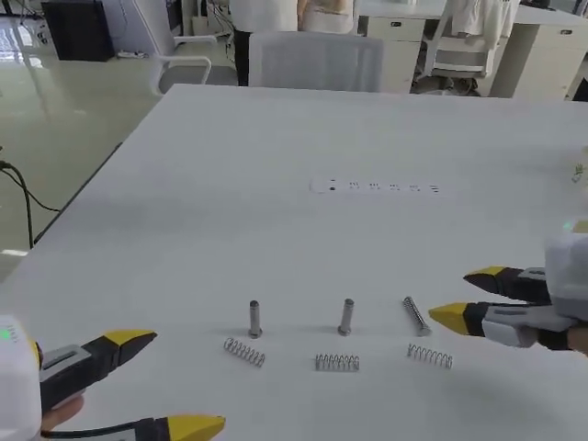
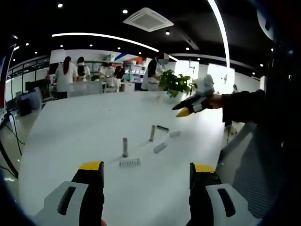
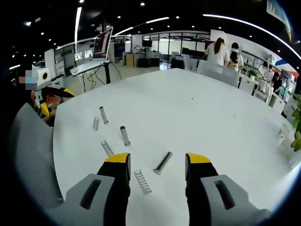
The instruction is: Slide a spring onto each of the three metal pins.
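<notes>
Head view: a white surface carries 3 metal pins in a row near its front edge; the left pin and the middle pin stand upright, wider ends down; the right pin lies slanted on its side. 1 spring lies flat just in front of each pin, none threaded on: the left spring, the middle spring, the right spring. The right hand-held gripper hovers at the right, jaws spread wide and empty, its lower yellow tip just beside the right pin; the left hand-held gripper sits at the lower left, also wide and empty, apart from the left pin. A power strip lies farther back; a chair stands at the far edge.

Left gripper view: the left hand-held gripper shows both yellow-tipped jaws wide apart with nothing between them; the left pin and left spring lie straight ahead, the other pins and springs beyond; the right hand-held gripper hangs over the far end of the row.

Right gripper view: the right hand-held gripper is spread wide, gripping nothing; the right pin lies on the surface between its tips; the right spring rests beside the left-hand jaw.
</notes>
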A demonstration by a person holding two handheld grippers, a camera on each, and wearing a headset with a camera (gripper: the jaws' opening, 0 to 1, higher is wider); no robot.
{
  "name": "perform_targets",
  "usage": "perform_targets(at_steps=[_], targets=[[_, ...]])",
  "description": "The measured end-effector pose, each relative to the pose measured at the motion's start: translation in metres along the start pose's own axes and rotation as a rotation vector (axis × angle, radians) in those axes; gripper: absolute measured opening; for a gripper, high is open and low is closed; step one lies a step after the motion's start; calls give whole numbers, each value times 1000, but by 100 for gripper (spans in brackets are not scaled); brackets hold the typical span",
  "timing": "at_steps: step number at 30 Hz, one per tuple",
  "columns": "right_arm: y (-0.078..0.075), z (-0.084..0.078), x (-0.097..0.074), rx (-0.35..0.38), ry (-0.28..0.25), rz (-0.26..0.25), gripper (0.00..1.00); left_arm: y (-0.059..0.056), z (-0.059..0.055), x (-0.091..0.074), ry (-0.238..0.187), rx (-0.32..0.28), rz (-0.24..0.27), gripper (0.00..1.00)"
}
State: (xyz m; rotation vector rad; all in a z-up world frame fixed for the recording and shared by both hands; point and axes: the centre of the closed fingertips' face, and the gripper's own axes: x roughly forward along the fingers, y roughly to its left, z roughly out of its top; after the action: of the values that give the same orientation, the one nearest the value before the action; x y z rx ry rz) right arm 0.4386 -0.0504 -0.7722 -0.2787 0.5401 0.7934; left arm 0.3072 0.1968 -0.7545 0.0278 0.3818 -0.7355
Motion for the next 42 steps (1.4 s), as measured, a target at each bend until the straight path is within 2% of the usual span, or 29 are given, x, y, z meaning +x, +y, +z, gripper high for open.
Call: perform_targets(at_steps=[6, 15, 22, 31, 35, 42], targets=[[-7, -2, 16, 9, 39, -22, 42, -1, -1, 1, 4, 0, -3, 70], [-13, -4, 40, 22, 80, -24, 40, -1, -1, 0, 4, -1, 0, 70], [-19, -9, 55, 27, 131, -51, 34, 1, -2, -2, 4, -2, 3, 69], [-20, -21, 65, 36, 196, -66, 29, 4, -4, -5, 5, -7, 11, 69], [-22, -25, 67, 44, 208, -75, 23, 3, -4, -5, 6, -9, 10, 69], [-18, -36, 73, 55, 261, -77, 23, 3, -6, -6, 9, -11, 11, 68]])
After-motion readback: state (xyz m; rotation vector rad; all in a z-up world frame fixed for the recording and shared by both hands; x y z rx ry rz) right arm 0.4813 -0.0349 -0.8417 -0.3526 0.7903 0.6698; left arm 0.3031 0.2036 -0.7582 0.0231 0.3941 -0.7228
